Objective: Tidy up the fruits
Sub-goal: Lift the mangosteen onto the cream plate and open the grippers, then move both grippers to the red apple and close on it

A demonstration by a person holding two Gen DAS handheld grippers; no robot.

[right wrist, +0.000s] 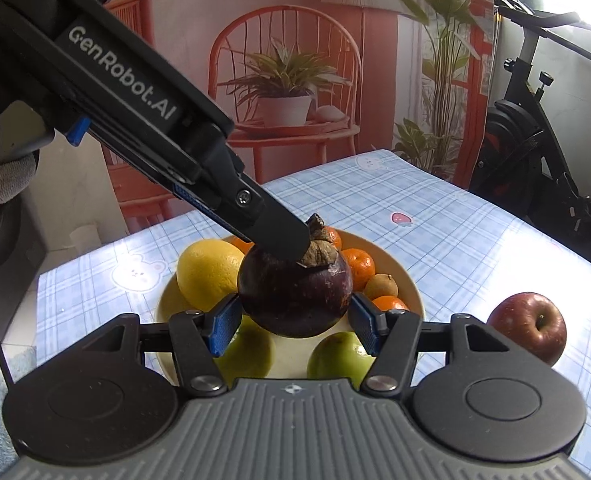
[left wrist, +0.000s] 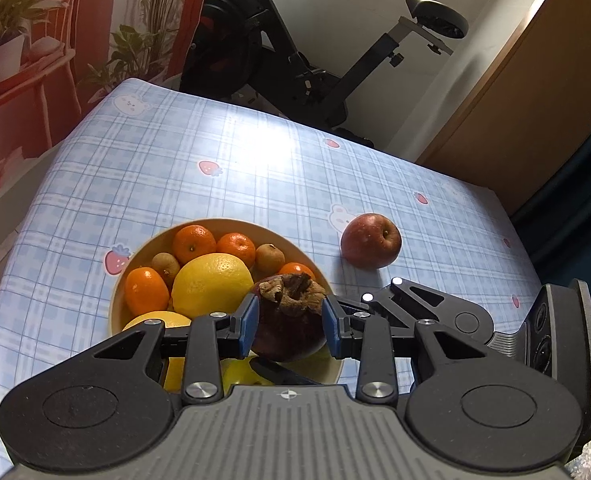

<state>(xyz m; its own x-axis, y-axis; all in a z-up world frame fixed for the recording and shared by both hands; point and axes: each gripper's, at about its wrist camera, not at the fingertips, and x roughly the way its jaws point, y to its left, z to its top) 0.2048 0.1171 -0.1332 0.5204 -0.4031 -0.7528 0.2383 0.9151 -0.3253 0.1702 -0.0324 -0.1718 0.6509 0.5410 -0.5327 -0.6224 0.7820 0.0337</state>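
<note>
Right gripper [right wrist: 293, 320] clamped on mangosteen [right wrist: 295, 296] by its sides, above cream bowl [right wrist: 409, 284]. Left gripper [left wrist: 290, 326] pinches mangosteen's dried calyx [left wrist: 291, 294], jaws narrow. Right wrist view alone shows green fruits [right wrist: 339, 354] at bowl's near side and gloved fingers [right wrist: 9, 178] on left handle. Bowl holds lemon [left wrist: 211, 284], tangerines [left wrist: 193, 243], longans [left wrist: 269, 258]. Red apple [left wrist: 370, 241] on checked tablecloth [left wrist: 255, 152], right of bowl. Exercise bike [left wrist: 295, 52] beyond table.
</note>
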